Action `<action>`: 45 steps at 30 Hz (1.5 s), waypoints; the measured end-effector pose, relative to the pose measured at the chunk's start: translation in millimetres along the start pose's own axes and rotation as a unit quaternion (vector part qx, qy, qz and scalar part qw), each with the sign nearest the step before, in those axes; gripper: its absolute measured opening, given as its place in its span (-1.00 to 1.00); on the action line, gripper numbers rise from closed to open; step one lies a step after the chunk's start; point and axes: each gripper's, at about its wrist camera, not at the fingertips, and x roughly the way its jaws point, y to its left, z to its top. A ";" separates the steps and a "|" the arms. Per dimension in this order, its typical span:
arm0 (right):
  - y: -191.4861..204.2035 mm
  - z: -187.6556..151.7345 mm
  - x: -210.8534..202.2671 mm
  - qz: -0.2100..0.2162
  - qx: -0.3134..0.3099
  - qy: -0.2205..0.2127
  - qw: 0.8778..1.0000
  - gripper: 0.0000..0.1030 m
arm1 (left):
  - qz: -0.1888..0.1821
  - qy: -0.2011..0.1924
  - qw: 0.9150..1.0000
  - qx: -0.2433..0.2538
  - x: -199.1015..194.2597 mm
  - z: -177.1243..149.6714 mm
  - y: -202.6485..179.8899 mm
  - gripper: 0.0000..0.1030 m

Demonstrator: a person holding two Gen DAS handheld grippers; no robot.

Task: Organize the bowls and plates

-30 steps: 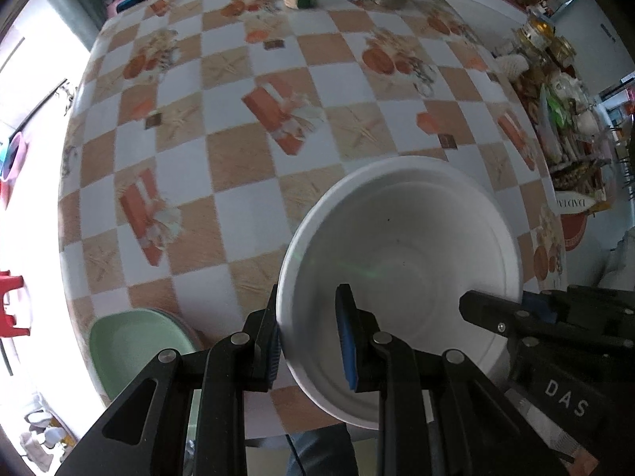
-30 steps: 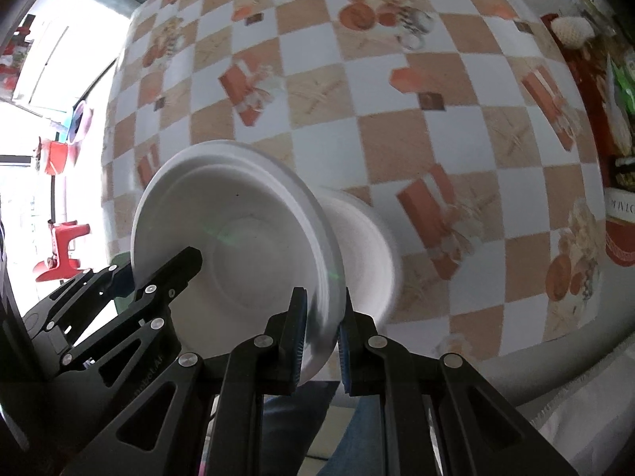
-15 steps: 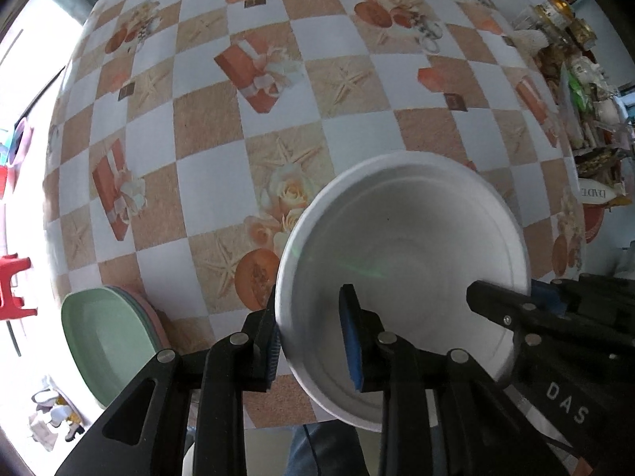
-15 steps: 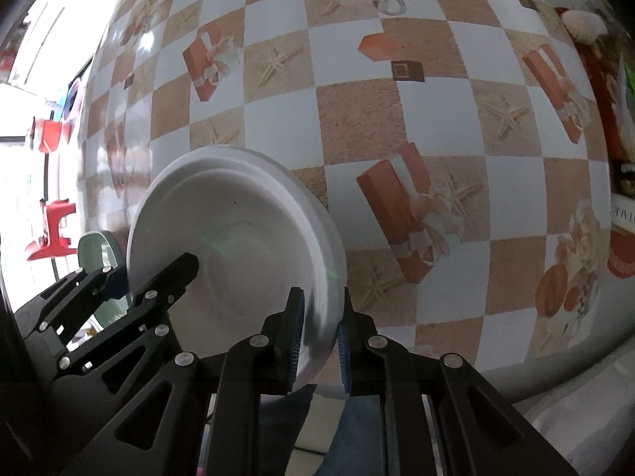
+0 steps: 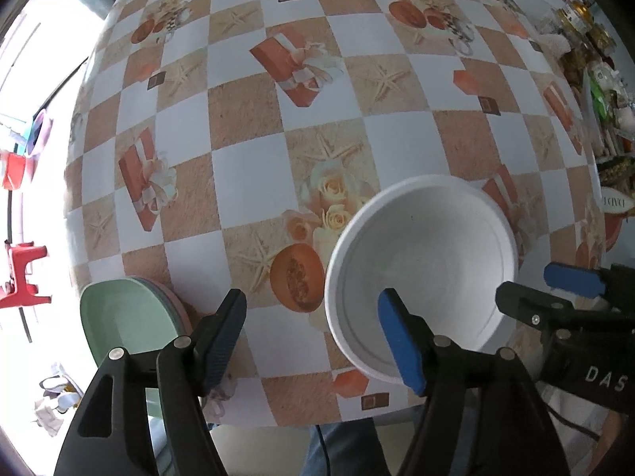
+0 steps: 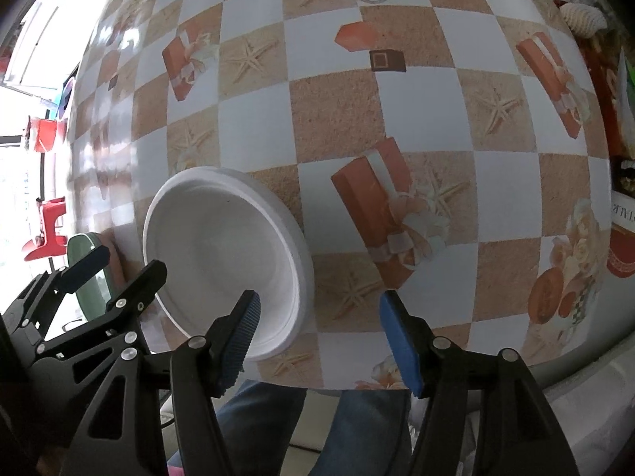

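Observation:
A white bowl (image 5: 424,277) sits on the checkered tablecloth near the table's front edge; it also shows in the right wrist view (image 6: 226,258). My left gripper (image 5: 313,337) is open, its right finger over the bowl's near rim and its left finger outside it. My right gripper (image 6: 317,333) is open, its left finger over the bowl's near right rim. A stack of plates with a green one (image 5: 127,325) on top lies at the front left edge; it also shows in the right wrist view (image 6: 85,261).
The table (image 5: 258,166) has a checkered cloth with gift and starfish prints. Jars and clutter (image 5: 595,79) crowd a shelf to the right. A red stool (image 5: 20,277) stands on the floor to the left. The person's jeans (image 6: 357,428) show below the table edge.
Both grippers held the white bowl by its rim and lowered it to the table. Now both have opened and let it go; the bowl rests on the cloth.

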 end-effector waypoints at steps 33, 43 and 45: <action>6.6 11.8 -35.4 0.006 -0.056 -0.017 0.998 1.00 | 0.015 0.023 0.999 -0.022 -49.8 3.9 19.7 0.72; 3.4 19.1 -45.8 0.018 -0.070 -0.025 0.997 1.00 | 0.035 0.011 0.999 -0.033 -65.1 7.8 11.1 0.72; 1.7 19.9 -48.1 0.019 -0.074 -0.026 0.997 1.00 | 0.038 0.011 0.999 -0.037 -66.7 7.8 9.9 0.72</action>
